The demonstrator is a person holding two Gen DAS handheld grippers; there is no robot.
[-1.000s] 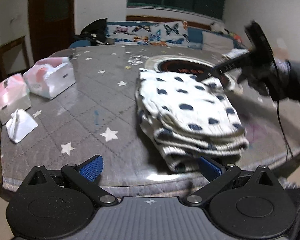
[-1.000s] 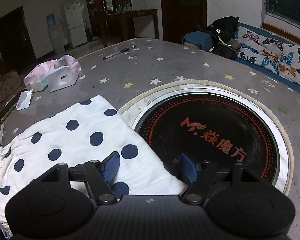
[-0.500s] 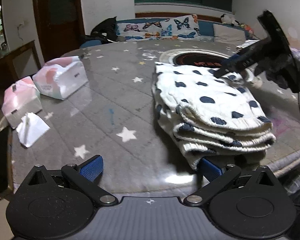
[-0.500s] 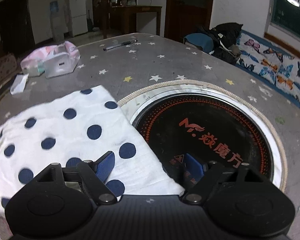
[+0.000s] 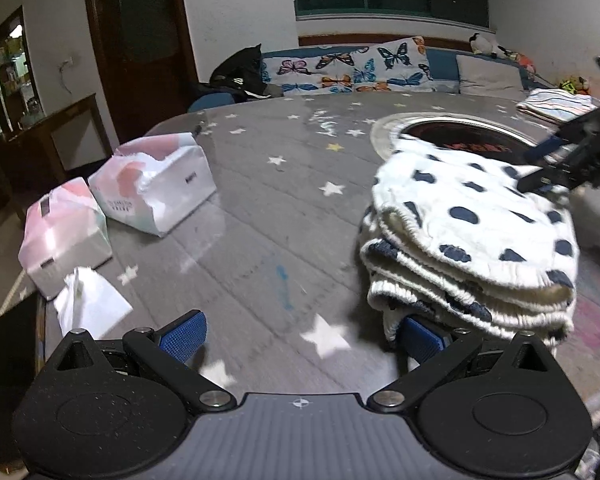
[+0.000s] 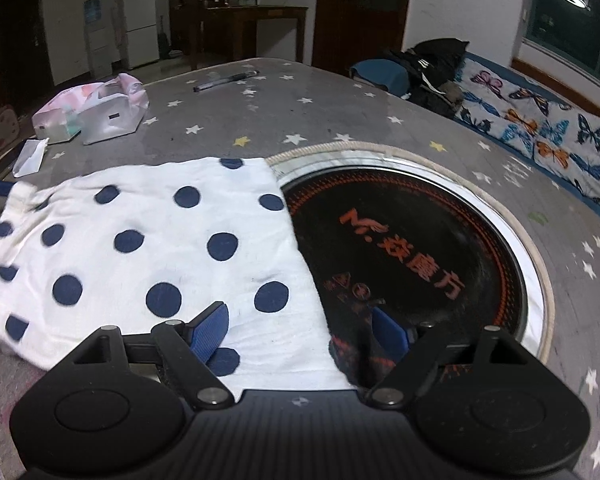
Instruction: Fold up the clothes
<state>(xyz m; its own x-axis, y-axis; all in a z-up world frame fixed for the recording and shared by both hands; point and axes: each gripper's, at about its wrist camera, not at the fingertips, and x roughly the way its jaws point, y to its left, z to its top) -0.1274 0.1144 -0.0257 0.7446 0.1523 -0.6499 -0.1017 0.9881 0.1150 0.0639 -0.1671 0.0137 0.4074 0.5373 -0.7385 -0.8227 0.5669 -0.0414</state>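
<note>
A white garment with navy dots lies folded in several layers on the grey star-patterned table. My left gripper is open at the table's near edge. Its right pad sits against the pile's near lower corner, and only bare table lies between the pads. In the right wrist view the garment's flat top layer spreads to the left. My right gripper hangs open over its near right corner, one finger above the cloth and the other above the black cooktop. From the left wrist view the right gripper hovers at the pile's far side.
Two tissue packs and a crumpled tissue lie at the left of the table. A pen lies at the far edge. Folded striped clothes rest at the far right. A butterfly-print sofa stands behind.
My left gripper has swung left, so the folded pile now sits further right and closer in its view. The right gripper's jaws have widened slightly and it has tipped a little over the cloth.
</note>
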